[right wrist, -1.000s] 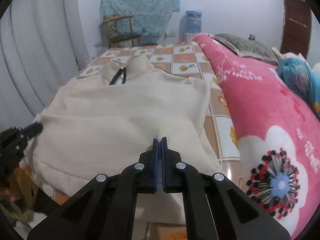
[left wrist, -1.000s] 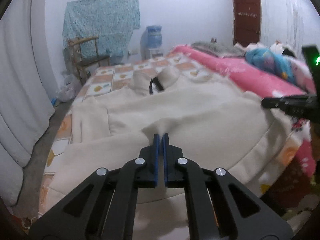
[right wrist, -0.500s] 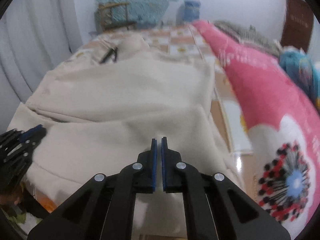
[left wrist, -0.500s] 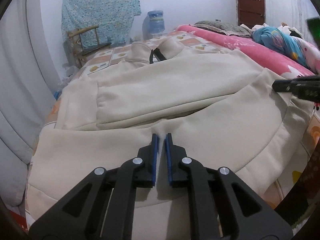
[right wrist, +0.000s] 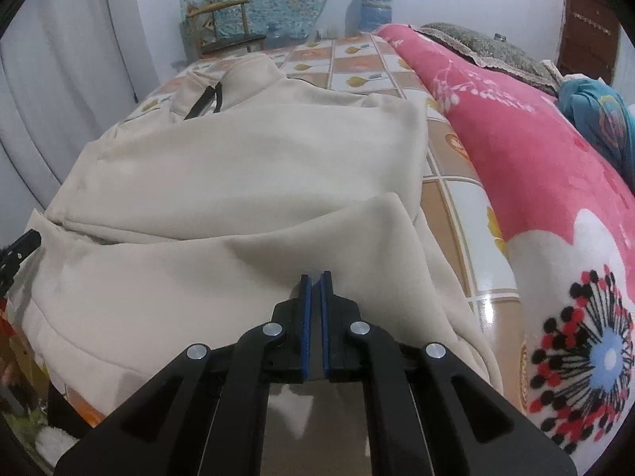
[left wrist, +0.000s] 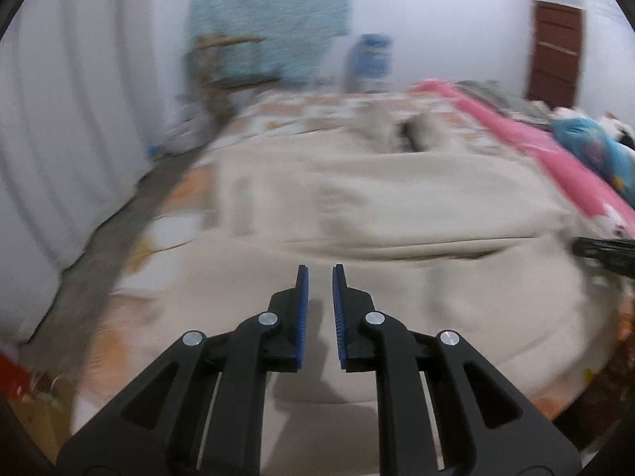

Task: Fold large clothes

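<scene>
Cream sweatshirt (right wrist: 246, 182) lies mid-frame on the bed (right wrist: 448, 166), hem flap doubled toward collar for fold 1; left tool (left wrist: 316, 273) hovers parted and empty, right tool (right wrist: 313, 277) nearly closed, fabric pinch unclear.
</scene>
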`<state>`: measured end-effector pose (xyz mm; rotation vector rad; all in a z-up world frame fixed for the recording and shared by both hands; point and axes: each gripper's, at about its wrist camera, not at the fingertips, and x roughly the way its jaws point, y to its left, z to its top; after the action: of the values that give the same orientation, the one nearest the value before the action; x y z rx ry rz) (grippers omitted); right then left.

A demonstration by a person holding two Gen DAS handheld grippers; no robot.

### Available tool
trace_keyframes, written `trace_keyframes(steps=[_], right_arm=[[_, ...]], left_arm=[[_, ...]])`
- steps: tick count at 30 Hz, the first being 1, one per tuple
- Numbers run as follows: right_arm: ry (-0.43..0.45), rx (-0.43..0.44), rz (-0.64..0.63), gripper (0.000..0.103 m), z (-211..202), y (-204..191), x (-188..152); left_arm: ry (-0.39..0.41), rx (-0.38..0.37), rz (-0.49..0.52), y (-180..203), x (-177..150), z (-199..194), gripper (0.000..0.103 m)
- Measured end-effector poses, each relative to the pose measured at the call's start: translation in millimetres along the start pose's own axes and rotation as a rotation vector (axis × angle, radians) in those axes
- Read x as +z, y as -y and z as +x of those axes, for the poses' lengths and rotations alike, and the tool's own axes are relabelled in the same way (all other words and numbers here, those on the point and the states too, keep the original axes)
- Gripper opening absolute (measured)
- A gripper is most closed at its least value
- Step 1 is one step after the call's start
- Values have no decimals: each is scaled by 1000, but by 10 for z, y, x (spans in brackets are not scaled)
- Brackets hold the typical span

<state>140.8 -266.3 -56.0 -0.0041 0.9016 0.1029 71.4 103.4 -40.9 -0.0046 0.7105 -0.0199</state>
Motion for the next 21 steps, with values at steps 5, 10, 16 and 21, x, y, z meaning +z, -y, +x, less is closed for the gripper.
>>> trace_keyframes(steps=[5, 10, 16, 21], right_arm=[[56, -91, 3, 3, -137, 107, 32], [36, -130, -3, 3, 4, 233, -20], [36, -174, -4, 10, -191, 143, 9], [77, -39, -73, 49, -527, -166, -98]], left_arm=[[-47, 84, -70, -445, -107, 85, 13], [-12, 87, -73, -471, -161, 89, 12], [-29, 73, -99, -490, -84, -34, 19], [35, -63, -44, -199, -53, -462, 61]])
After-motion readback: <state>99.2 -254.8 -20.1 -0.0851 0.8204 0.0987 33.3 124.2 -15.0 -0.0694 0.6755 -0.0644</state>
